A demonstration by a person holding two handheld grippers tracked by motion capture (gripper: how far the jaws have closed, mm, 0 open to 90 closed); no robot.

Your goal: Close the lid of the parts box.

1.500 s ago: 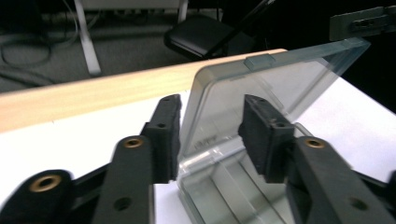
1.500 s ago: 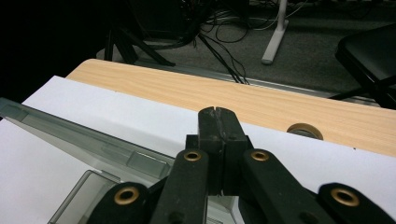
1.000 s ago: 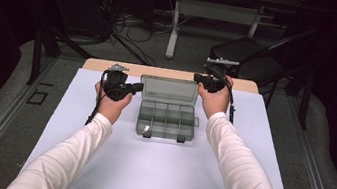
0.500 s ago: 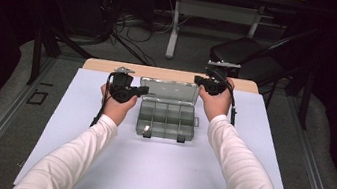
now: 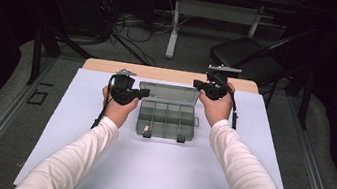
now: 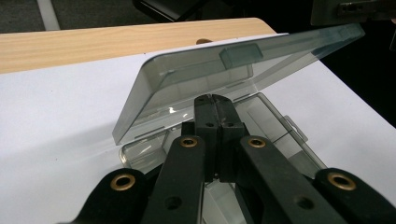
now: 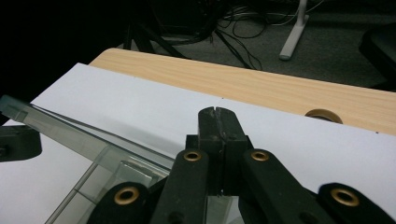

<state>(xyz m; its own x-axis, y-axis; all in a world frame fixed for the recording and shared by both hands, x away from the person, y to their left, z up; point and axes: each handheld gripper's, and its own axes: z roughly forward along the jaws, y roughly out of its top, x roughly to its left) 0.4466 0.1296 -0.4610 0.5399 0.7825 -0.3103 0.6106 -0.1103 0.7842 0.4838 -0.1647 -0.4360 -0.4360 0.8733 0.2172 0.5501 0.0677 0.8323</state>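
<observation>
A clear grey plastic compartment box (image 5: pixel 166 120) lies on the white table cover (image 5: pixel 145 172), its lid (image 5: pixel 169 93) raised at a slant over the base. My left gripper (image 5: pixel 144 92) is at the lid's left end, jaws shut with nothing between them. In the left gripper view its tips (image 6: pixel 215 98) point under the tilted lid (image 6: pixel 224 70), above the base (image 6: pixel 280 135). My right gripper (image 5: pixel 197 84) is shut and empty at the lid's far right corner. In the right gripper view its tips (image 7: pixel 217 111) hover beside the lid's edge (image 7: pixel 56 126). Whether either gripper touches the lid I cannot tell.
A wooden table edge (image 5: pixel 169 75) with a cable hole (image 7: pixel 323 115) runs along the back. Beyond it stand a black chair (image 5: pixel 247 58), a white desk leg (image 5: pixel 173 29) and floor cables (image 5: pixel 131 26). White cover stretches wide in front of the box.
My left gripper has edged slightly right, toward the lid's left end. The right hand has stayed where it was.
</observation>
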